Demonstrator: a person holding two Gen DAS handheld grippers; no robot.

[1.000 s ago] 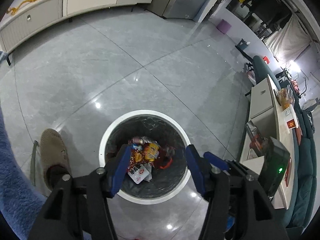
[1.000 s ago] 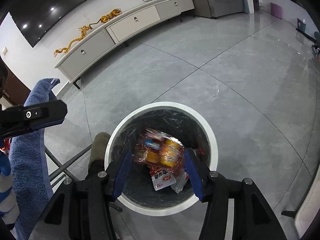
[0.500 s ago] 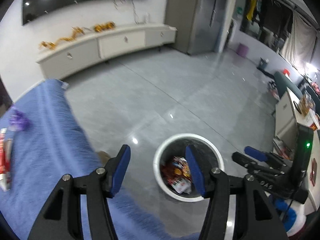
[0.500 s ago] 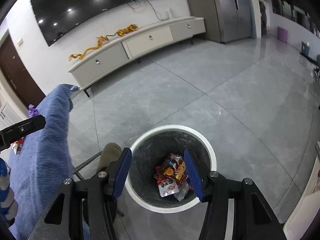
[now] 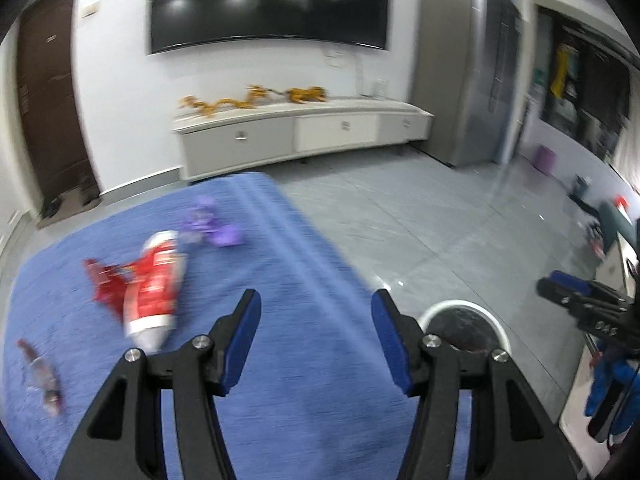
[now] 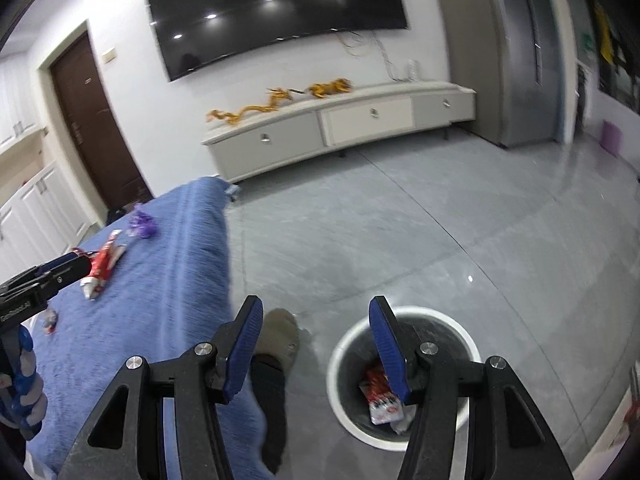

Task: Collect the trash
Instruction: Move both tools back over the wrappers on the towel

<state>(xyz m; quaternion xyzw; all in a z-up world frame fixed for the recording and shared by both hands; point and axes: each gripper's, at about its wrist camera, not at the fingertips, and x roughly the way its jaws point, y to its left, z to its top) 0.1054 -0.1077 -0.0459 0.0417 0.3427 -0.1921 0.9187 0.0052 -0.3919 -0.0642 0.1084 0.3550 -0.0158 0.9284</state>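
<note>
Reaching back toward the table seems to be the step in hand. On the far left of the blue cloth (image 5: 280,360) lies a small dark wrapper (image 5: 42,372), then a red and white packet (image 5: 154,292) over a red wrapper (image 5: 102,284), and further a purple wrapper (image 5: 216,230). The left gripper (image 5: 316,316) hangs above the cloth, jaws wide apart and empty. Its next move, I judge, is to come down over the red and white packet and close on it. To the right, the white bin (image 6: 404,376) stands on the floor with wrappers inside; the right gripper (image 6: 316,320) is spread and empty above it. Motion blur makes the packets' print unreadable, and the gripper partly hides the bin.
</note>
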